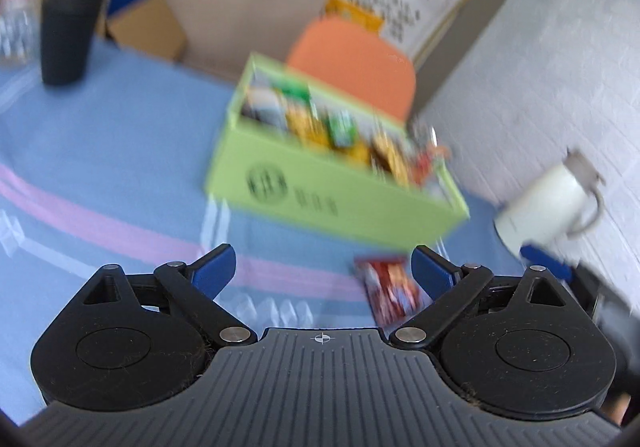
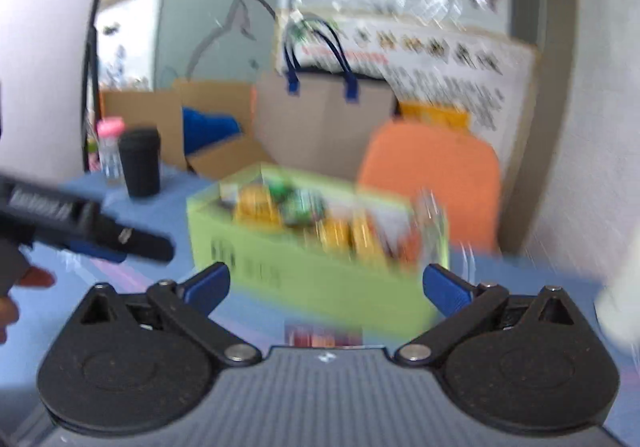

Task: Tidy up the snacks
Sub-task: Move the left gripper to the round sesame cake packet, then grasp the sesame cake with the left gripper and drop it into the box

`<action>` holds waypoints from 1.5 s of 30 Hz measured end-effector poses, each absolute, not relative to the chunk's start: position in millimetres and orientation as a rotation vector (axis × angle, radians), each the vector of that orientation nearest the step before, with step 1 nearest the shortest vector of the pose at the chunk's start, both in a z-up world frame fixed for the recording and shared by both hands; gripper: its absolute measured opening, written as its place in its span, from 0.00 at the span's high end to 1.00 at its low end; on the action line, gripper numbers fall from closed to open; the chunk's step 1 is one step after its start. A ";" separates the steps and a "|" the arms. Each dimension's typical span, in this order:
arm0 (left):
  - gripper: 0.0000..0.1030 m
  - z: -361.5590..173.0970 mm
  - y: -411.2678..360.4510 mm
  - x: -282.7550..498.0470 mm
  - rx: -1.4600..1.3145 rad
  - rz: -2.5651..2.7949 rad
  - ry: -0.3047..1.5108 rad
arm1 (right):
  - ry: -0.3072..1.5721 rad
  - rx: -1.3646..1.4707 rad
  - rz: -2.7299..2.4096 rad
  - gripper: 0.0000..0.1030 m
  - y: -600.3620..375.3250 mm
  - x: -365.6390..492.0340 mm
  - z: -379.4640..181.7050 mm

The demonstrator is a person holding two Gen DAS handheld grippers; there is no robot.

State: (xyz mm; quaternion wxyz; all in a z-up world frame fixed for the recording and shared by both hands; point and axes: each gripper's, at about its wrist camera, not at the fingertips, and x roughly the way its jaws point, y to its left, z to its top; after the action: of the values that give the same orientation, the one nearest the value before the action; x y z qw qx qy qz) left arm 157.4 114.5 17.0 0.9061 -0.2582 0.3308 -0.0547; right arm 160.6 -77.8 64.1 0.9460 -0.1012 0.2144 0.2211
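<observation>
On the blue tablecloth (image 1: 100, 151) stands a lime-green cardboard box (image 1: 320, 191), open-topped and packed with snack packets (image 1: 320, 123) — yellow, green and orange wrappers, blurred. One red snack packet (image 1: 390, 291) lies flat on the cloth just in front of the box, outside it, close to the left gripper's right-hand finger. Left gripper (image 1: 323, 271): jaws spread wide, nothing between the pads. Right gripper (image 2: 326, 285): jaws also wide, nothing gripped; the box sits beyond the gap and the red packet shows at the lower edge of it. Far left of the cloth — a black ribbed tumbler (image 1: 70, 35) beside a clear bottle with a pink cap (image 1: 20, 7). A white lidded mug (image 1: 552, 203) stands to the right of the box; an orange chair back (image 1: 360, 63) is behind it.
</observation>
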 end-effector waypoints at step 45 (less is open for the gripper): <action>0.95 14.0 18.3 194.4 -0.509 -0.447 0.871 | 0.585 -0.126 0.398 0.50 -87.8 123.6 12.2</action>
State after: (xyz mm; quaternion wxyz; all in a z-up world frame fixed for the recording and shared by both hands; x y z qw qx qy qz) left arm 194.4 18.3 14.0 0.8518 -0.2417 0.4136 -0.2121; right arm 123.6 -87.8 12.2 0.9362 -0.0615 0.2861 0.1948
